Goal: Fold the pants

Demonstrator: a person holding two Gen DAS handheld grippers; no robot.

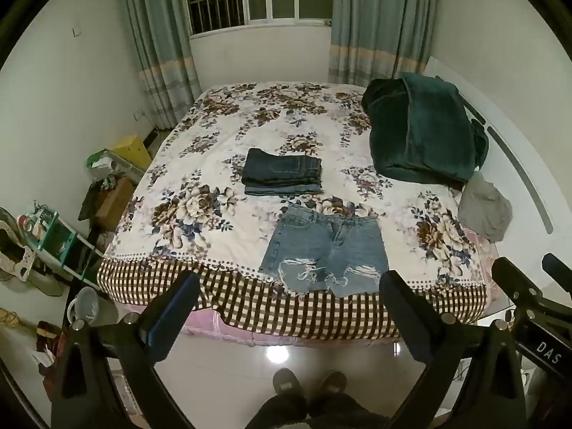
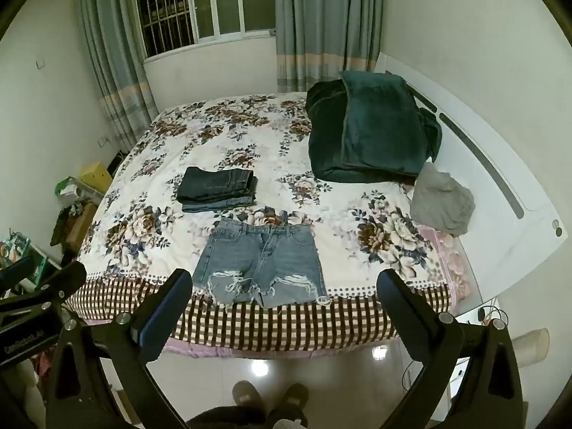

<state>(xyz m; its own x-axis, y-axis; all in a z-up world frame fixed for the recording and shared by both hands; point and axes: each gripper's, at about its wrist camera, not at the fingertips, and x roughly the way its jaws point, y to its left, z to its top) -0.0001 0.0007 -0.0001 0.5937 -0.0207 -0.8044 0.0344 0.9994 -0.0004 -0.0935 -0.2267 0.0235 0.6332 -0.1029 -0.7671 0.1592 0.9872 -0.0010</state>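
Denim shorts lie flat on the bed beside folded jeans; left gripper and right gripper gape, holding nothing.

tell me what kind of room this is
Most likely a home bedroom: a bed with a floral cover fills the view, long curtains flank a barred window, and a folded green blanket lies by the white headboard.

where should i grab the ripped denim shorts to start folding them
Grip the denim shorts at one side edge, waistband corner and hem, coming from the foot of the bed. They lie flat, waistband away, frayed hems at the near edge, so both open grippers, left and right, reach them directly.
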